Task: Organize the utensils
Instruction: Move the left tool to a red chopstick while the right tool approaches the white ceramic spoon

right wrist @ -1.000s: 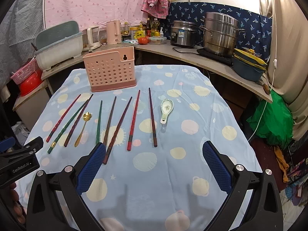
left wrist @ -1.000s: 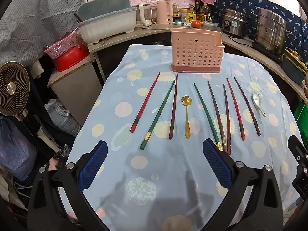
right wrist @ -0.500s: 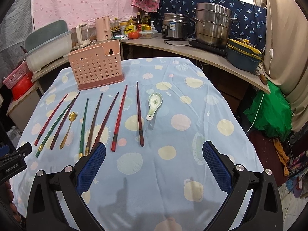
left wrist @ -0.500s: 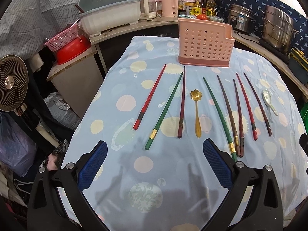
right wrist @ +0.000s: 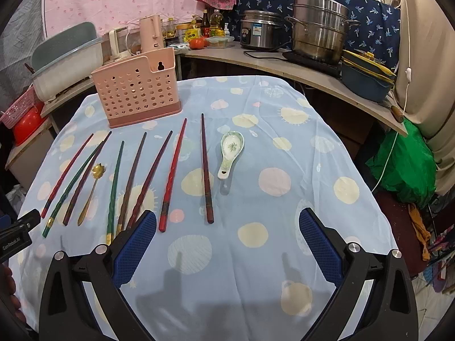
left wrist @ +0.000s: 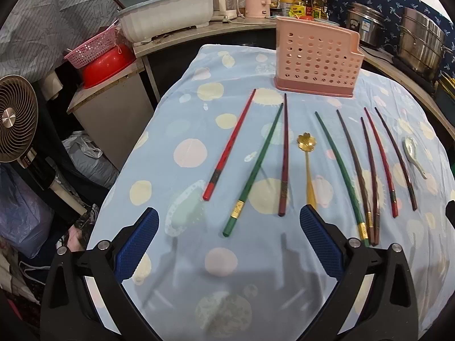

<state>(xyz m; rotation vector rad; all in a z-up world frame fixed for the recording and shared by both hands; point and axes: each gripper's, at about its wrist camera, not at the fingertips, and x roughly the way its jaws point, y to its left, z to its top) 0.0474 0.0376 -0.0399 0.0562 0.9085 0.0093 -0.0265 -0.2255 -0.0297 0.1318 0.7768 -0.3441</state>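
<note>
Apparently nothing is sorted yet; eight chopsticks (left wrist: 232,145), a gold spoon (left wrist: 307,167) and a ceramic spoon (right wrist: 230,153) lie on the spotted cloth (right wrist: 284,227) before the pink holder (left wrist: 315,59); left gripper (left wrist: 227,244) and right gripper (right wrist: 227,244) hover spread, holding nothing.

left wrist: near edge, facing holder (left wrist: 317,56) | right wrist: same, rightward
</note>
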